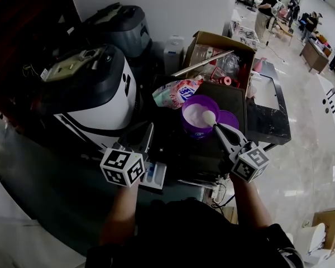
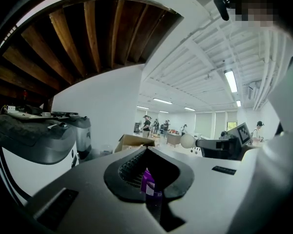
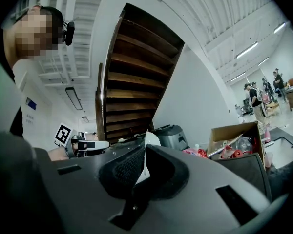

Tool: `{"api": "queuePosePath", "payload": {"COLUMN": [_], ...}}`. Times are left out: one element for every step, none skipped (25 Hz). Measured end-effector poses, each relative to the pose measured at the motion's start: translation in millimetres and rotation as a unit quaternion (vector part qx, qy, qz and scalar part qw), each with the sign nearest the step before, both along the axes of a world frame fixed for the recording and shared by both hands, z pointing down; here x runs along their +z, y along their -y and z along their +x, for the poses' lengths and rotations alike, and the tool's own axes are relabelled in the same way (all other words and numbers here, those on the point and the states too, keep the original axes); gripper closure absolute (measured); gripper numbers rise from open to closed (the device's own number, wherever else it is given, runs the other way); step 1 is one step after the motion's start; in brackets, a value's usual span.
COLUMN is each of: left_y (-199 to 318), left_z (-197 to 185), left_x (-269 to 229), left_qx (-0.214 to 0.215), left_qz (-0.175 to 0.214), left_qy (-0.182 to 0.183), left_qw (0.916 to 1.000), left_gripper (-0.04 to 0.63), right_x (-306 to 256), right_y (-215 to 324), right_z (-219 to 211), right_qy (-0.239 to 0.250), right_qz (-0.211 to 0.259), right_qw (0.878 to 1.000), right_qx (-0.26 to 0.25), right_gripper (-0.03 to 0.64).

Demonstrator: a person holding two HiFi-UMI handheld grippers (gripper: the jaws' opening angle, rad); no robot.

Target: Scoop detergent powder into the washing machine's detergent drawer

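Observation:
A purple tub [image 1: 191, 126] with white detergent powder stands open on a dark top, its purple lid [image 1: 231, 118] beside it. My right gripper [image 1: 216, 128] is shut on the handle of a white scoop [image 1: 209, 118], whose bowl sits over the powder. In the right gripper view the scoop [image 3: 149, 139] rises from between the jaws of that gripper [image 3: 145, 152]. My left gripper [image 1: 146, 132] points up beside the white washing machine [image 1: 84, 88], just above the pulled-out detergent drawer [image 1: 155, 175]. The jaws of the left gripper [image 2: 146, 152] look shut, with a purple sliver showing low in their gap.
A pink and blue detergent bag [image 1: 176, 92] lies behind the tub. An open cardboard box [image 1: 220, 54] full of clutter stands at the back, next to a second grey machine [image 1: 120, 29]. A black counter [image 1: 271, 124] lies to the right. People [image 1: 266, 10] stand far off.

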State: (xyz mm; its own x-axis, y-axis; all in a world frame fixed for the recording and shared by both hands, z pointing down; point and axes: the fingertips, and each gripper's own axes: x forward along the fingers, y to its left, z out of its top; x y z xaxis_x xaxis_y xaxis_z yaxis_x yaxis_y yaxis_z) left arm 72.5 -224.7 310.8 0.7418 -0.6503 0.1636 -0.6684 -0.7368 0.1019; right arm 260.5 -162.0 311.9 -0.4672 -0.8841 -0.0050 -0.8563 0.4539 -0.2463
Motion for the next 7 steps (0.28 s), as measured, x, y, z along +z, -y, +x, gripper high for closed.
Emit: {"api": "queuePosePath", "payload": {"left_y": [0.1, 0.1, 0.1, 0.3, 0.7, 1.2, 1.7], "left_z": [-0.2, -0.5, -0.9, -1.5, -2.2, -2.9, -3.6], "left_x": [0.4, 0.5, 0.2, -0.4, -1.1, -1.7, -2.3], "left_qx": [0.0, 0.0, 0.001, 0.001, 0.001, 0.001, 0.001], "left_qz": [-0.001, -0.002, -0.002, -0.002, -0.002, -0.002, -0.001], "left_qy": [0.001, 0.002, 0.002, 0.003, 0.003, 0.004, 0.004], "left_qw": [1.0, 1.0, 1.0, 1.0, 1.0, 1.0, 1.0], "left_gripper": [0.587, 0.588, 0.588, 0.587, 0.588, 0.588, 0.588], "right_x": [0.1, -0.3, -1.0, -1.7, -2.5, -3.2, -3.9], "right_y": [0.3, 0.7, 1.2, 1.8, 2.6, 3.4, 4.2], "right_z": [-0.3, -0.6, -1.0, -1.4, -2.0, -2.6, -3.3], "right_qy": [-0.001, -0.002, -0.003, -0.004, -0.005, -0.006, -0.007], "right_qz": [-0.001, -0.002, -0.002, -0.002, -0.001, -0.001, -0.001], "right_qw": [1.0, 1.0, 1.0, 1.0, 1.0, 1.0, 1.0], "right_qx": [0.0, -0.001, -0.001, -0.001, 0.0, 0.0, 0.0], "right_gripper": [0.595, 0.595, 0.595, 0.595, 0.595, 0.595, 0.595]}}
